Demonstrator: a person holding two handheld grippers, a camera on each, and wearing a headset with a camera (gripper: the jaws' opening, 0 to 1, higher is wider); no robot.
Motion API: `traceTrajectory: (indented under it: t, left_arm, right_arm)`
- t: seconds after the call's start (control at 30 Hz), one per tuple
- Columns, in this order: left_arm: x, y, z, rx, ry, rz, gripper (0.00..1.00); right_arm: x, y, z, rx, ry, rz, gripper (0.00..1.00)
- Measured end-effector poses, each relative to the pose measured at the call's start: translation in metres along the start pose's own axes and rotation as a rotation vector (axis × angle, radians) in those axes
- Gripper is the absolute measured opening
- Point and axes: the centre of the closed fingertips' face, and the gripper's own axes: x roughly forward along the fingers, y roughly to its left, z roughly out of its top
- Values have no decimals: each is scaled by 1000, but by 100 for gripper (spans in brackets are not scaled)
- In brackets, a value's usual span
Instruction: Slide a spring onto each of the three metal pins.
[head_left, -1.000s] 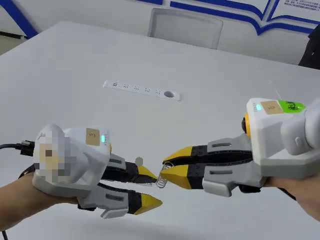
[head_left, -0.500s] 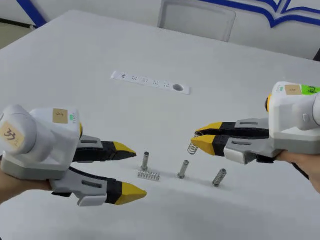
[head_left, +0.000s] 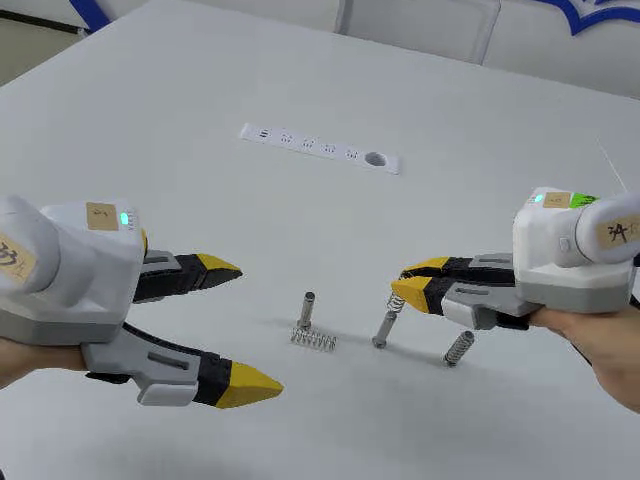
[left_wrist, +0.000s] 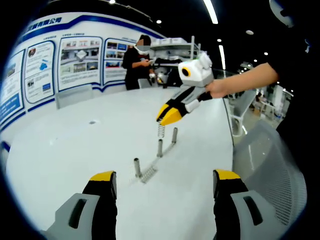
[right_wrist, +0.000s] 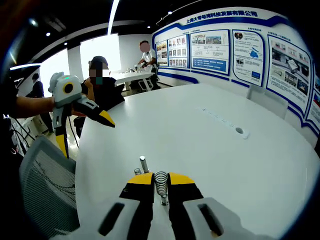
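Three metal pins stand on the white table (head_left: 200, 120). The left pin (head_left: 306, 310) is bare, and a loose spring (head_left: 313, 340) lies at its foot. The right pin (head_left: 458, 348) wears a spring. My right gripper (head_left: 405, 281) is shut on a spring (head_left: 396, 300) that hangs upright, its lower end at the top of the middle pin (head_left: 382, 330). In the right gripper view the held spring (right_wrist: 160, 182) sits between the jaws, over that pin (right_wrist: 163, 201). My left gripper (head_left: 258, 326) is open and holds nothing, to the left of the pins.
A white power strip (head_left: 318, 148) lies farther back on the table. A chair (head_left: 420, 15) stands at the far edge. Two people (right_wrist: 100, 75) stand in the background beyond the table, well away from the pins.
The left gripper has drawn back to the left, away from the right gripper. The right gripper has carried the spring down to the middle pin's top. The head camera has shifted.
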Motion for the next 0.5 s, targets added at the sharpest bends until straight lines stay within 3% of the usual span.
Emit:
traceTrajectory:
  t: [0.2, 0.5]
  left_arm:
    - [-2, 0, -7, -13, 13, 8, 81]
    - [-2, -2, -9, -35, 6, -5, 80]
  right_arm:
    - [4, -8, -10, 29, 24, -13, 11]
    - [11, -3, -22, 56, 34, -8, 11]
